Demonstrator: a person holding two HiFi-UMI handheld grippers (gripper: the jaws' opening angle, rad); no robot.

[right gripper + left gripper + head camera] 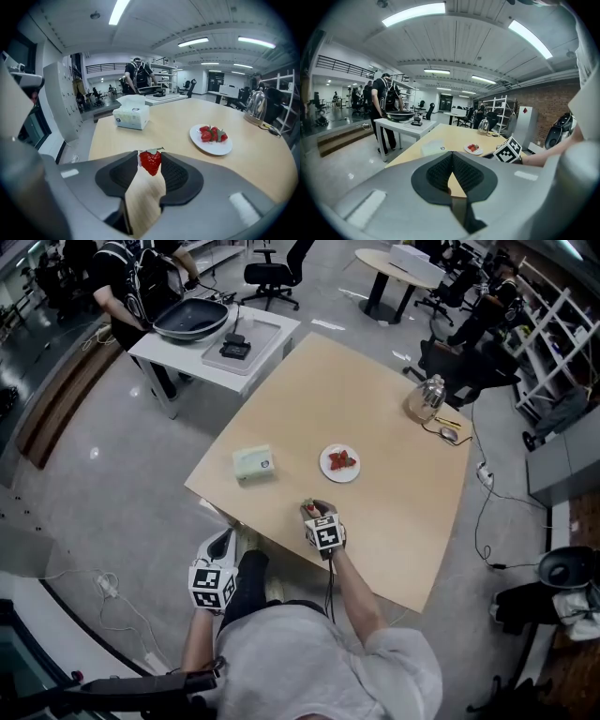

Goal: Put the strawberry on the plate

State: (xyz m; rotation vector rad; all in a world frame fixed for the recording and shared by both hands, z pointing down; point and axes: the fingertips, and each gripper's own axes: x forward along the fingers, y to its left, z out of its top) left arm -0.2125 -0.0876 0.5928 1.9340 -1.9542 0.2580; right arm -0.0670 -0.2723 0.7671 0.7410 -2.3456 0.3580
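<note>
A white plate (325, 469) with a few strawberries (342, 461) on it lies near the middle of the tan table (375, 521). My right gripper (317, 510) hovers over the table's near edge, short of the plate, and is shut on a red strawberry (151, 163) with a green leaf. From the right gripper view (150, 157) the plate (213, 149) lies ahead to the right. My left gripper (220, 546) hangs off the table's near side, over the floor. Its jaws (451, 157) meet at the tips with nothing between them.
A pale green tissue box (253, 463) sits left of the plate. A metal kettle (427, 397) and a cable lie at the table's far right corner. Beyond stands a white table (187, 357) with a dark pan (190, 319), and a person is beside it.
</note>
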